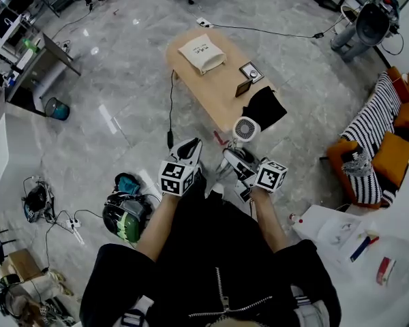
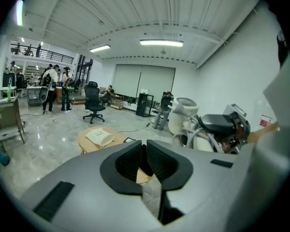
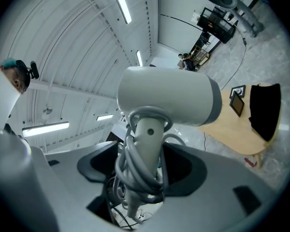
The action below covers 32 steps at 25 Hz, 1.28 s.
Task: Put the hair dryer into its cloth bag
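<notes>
Progress: early, by my read. The hair dryer [image 3: 169,98] is up off everything, in the right gripper [image 3: 140,168]. Its jaws stand wide and clamp the handle, w/ the grey cord [image 3: 135,170] wound round that handle. The dryer's round grille end points toward the table [image 1: 221,90] in the head view.

The left gripper [image 2: 146,161] has its jaws closed together w/ nothing between them, so it's free. The cloth bag [image 1: 202,52] lies flat on the far end of the table, well apart from both grippers, untouched.

So pickup = done. Left to do, imo: get over to the bag, open its mouth w/ the left gripper, feed the dryer in, let go.

Hard to read:
- Bag mouth: can't tell which side it's on, or whether it's open or drawn shut. Too small in the head view and the left gripper view.
- Pad contact on the handle: mostly covered by the cord loops.
- Plug end of the cord: can't find it.
- Black cloth [image 1: 264,107] at the table's near edge: can't tell what it is.
- Two small dark flat items [image 1: 247,78] beside it: prob frames or screens, not sure.
</notes>
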### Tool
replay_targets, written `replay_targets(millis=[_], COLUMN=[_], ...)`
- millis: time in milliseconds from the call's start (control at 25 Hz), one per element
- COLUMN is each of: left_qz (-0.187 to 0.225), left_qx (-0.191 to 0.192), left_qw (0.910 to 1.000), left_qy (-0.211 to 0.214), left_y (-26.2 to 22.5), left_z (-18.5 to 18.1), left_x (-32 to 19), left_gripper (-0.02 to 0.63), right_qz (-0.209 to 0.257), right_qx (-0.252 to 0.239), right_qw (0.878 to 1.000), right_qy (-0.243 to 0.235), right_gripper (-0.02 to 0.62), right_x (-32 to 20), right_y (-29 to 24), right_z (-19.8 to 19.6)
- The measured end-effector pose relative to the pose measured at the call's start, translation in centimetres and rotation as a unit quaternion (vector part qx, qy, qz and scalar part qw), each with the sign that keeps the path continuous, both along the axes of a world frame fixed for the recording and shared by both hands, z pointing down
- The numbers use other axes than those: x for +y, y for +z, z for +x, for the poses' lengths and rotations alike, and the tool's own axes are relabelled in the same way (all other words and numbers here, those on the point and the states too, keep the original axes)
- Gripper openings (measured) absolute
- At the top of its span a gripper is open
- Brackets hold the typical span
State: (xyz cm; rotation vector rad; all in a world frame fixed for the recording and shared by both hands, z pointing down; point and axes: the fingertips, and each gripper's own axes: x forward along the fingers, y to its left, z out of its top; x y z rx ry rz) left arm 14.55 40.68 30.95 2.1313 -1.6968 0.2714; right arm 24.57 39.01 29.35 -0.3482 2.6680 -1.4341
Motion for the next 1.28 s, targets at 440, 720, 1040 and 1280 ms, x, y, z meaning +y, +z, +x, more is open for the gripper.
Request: replay_targets(millis=[440,720,1040,1280], left_qz=[-0.001,0.002,0.005,0.004], left_qx=[0.006,0.018,0.023,0.029], left_qw=[1.0000,0.9998,0.9996,0.9991], left_qy=[0.002,0.006,0.018,0.029], left_y=[0.3,0.4,0.4,0.7], left_z=[-1.5,-3.3,-6.5,-9.2], left_x=[-1.9,-4.8,-8.5,-10.7], left_gripper=[0.041,0.041,0.041,0.041], right_qz=[-0.002,-0.004,0.001,0.000], right_qx=[0.005,0.018,0.019,0.018], right_qw=[1.000,1.000,1.000,1.000], right_qy=[-0.010,-0.015,-0.002,0.016], right_gripper=[0.293,0.293,0.293,0.293], right_x=[-1.4,-3.8,-7.4,-9.3], right_y=[0.1,0.2,-0.3,-0.3], right_z=[-2.2,-4.3,-7.6,-10.1])
